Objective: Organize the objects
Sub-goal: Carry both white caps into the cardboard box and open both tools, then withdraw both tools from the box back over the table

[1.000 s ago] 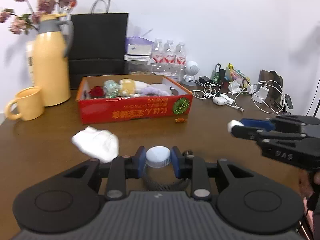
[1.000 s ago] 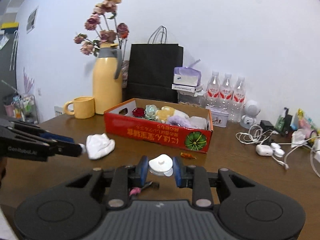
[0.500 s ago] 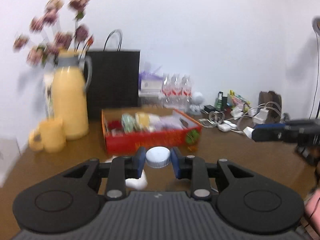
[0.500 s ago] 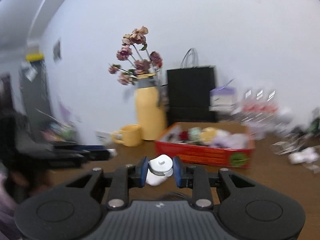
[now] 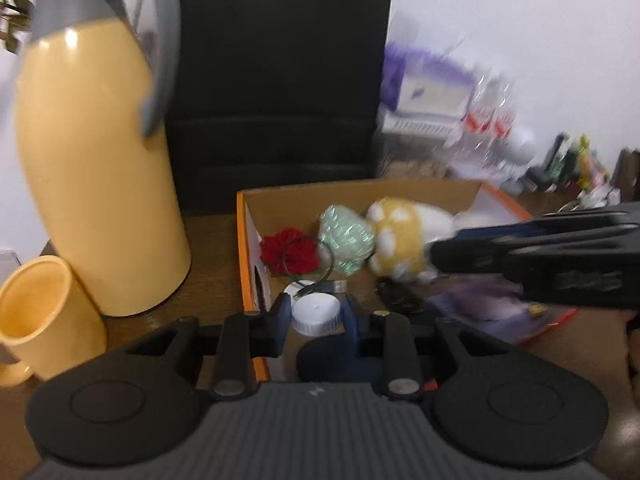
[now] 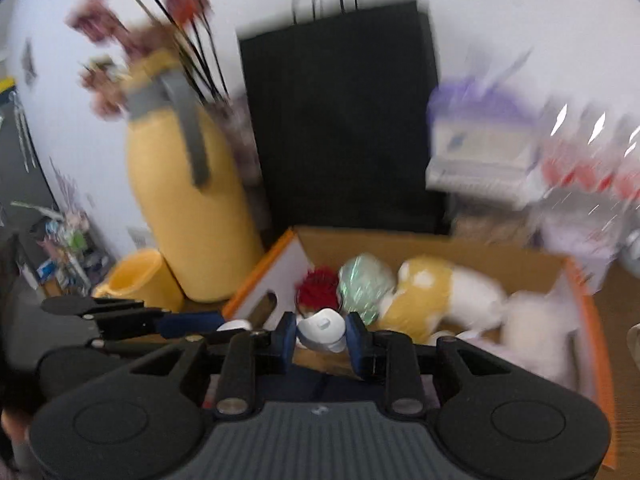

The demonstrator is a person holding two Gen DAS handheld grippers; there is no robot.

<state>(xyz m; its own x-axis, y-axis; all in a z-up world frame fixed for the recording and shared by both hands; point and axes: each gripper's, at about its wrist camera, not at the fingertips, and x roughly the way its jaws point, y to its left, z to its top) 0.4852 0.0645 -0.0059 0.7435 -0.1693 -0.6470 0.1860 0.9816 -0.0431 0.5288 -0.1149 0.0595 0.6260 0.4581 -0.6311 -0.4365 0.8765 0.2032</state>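
Observation:
My left gripper [image 5: 315, 314] is shut on a white screw cap [image 5: 316, 313] and holds it over the near left corner of the open orange cardboard box [image 5: 246, 240]. My right gripper [image 6: 321, 334] is shut on a small white plastic piece [image 6: 322, 328] just above the same box [image 6: 592, 320]. In the box lie a red knitted flower [image 5: 290, 252], a green wrapped ball [image 5: 346, 242], a yellow and white plush [image 5: 400, 240] and a black cable [image 5: 320, 280]. The right gripper also shows in the left wrist view [image 5: 434, 250], reaching over the box from the right.
A tall yellow thermos jug [image 5: 100, 160] with dried flowers and a yellow mug [image 5: 36, 312] stand left of the box. A black paper bag [image 5: 280, 80] stands behind it. Water bottles [image 5: 486, 116] and a purple pack [image 6: 480, 136] are at the back right, blurred.
Both grippers have swept forward from above the table to over the box, still holding their white pieces. The box and jug now loom much closer.

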